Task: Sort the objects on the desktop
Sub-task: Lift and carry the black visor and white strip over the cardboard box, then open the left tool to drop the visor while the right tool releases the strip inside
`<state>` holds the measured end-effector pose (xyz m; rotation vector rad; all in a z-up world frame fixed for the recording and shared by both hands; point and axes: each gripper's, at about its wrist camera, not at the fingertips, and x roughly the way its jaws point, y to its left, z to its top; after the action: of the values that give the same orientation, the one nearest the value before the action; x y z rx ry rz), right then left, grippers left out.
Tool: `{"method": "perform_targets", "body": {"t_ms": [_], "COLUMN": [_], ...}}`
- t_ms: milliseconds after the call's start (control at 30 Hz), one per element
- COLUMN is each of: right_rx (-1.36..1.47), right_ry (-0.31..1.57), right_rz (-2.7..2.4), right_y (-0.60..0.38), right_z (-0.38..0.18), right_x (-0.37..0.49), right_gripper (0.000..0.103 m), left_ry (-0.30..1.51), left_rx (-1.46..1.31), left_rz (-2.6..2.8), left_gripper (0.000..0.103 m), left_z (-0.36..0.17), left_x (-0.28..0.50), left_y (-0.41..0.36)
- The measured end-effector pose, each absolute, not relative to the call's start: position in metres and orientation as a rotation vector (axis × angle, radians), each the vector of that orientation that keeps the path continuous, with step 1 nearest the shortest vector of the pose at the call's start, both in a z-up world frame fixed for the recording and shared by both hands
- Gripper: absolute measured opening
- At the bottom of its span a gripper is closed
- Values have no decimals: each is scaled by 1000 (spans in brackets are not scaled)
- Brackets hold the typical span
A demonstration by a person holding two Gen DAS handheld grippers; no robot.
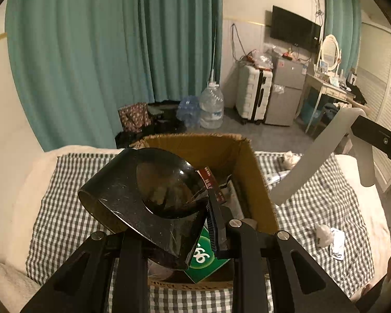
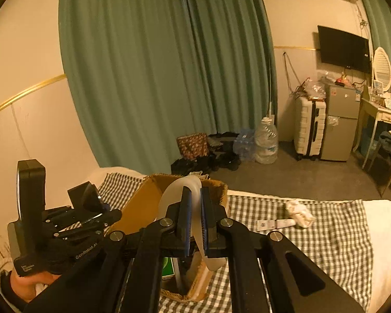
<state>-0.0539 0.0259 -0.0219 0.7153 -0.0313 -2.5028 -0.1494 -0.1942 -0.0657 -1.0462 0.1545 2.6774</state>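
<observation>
Checked bed cover (image 1: 65, 195) under brown cardboard box (image 1: 221, 148). Left gripper (image 1: 169, 234) fingers clamped on black scoop-shaped piece (image 1: 133, 193) over box — green "999" packet (image 1: 206, 258) inside. Right gripper (image 2: 195, 221) fingers pinching white curved strip (image 2: 174, 190) above box.

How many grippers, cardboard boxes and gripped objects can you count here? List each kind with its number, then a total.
Grippers: 2 (left gripper, right gripper)
Cardboard box: 1
Gripped objects: 2 (black visor, white curved strip)
Total: 5

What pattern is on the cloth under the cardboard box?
A grey-and-white check; the cloth shows best in the left wrist view.
</observation>
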Motion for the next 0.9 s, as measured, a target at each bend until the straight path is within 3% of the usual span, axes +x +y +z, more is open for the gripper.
{"method": "perform_targets", "body": {"t_ms": [667,800,833,900], "right_rx": [961,1039,1052,1076], "right_ry": [60,53,50,44], "right_rz": [-2323,-2293,-2292,-2296], "right_y": [-63,-72,-73,-73], "right_z": [-133,-153,-157,-161], "right_x": [-153,-168,-170,-172], "right_gripper": [8,12,12,15], "left_ry": [153,155,149,154], "left_rx": [-1367,-1419,-1425,-1423], "left_rz": [2548,2527,2520,2522], "left_gripper": [23,25,29,50], "left_z": [-167,-181,-182,-180], "left_x": [-238,-243,-243,-241], "left_y": [-197,-198,-199,-198]}}
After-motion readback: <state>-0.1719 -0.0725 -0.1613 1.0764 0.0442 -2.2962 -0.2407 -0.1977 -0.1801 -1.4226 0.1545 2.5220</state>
